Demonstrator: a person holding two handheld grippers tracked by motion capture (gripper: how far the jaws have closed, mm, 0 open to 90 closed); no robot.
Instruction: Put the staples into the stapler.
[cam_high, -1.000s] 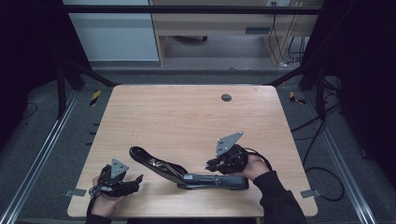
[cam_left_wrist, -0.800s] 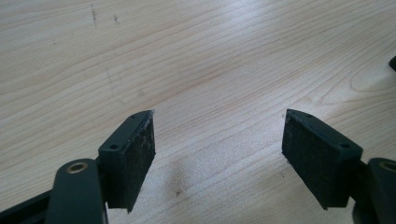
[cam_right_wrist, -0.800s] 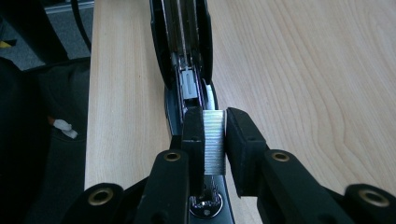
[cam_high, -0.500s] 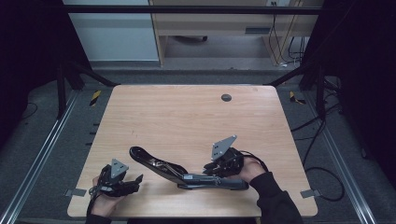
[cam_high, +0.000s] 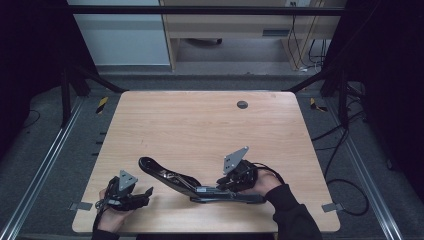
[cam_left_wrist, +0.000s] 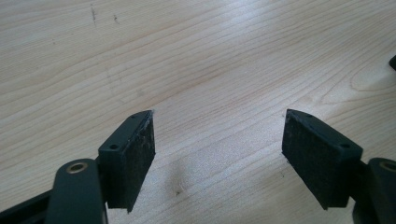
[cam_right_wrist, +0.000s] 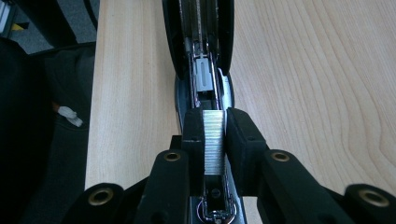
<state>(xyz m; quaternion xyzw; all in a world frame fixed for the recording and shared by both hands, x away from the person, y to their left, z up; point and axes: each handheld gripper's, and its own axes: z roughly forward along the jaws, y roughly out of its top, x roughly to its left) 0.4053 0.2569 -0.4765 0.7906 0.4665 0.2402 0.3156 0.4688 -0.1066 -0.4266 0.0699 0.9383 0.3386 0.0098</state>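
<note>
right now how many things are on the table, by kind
stapler, lying opened out: 1
staple strip, held over the stapler's channel: 1
claw, one in each hand, left claw and right claw: 2
total: 4

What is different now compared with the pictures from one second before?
The right gripper, shut on a strip of staples, has shifted slightly left over the open stapler. The left gripper stays open and resting near the table's front edge; the stapler lies where it was.
</note>
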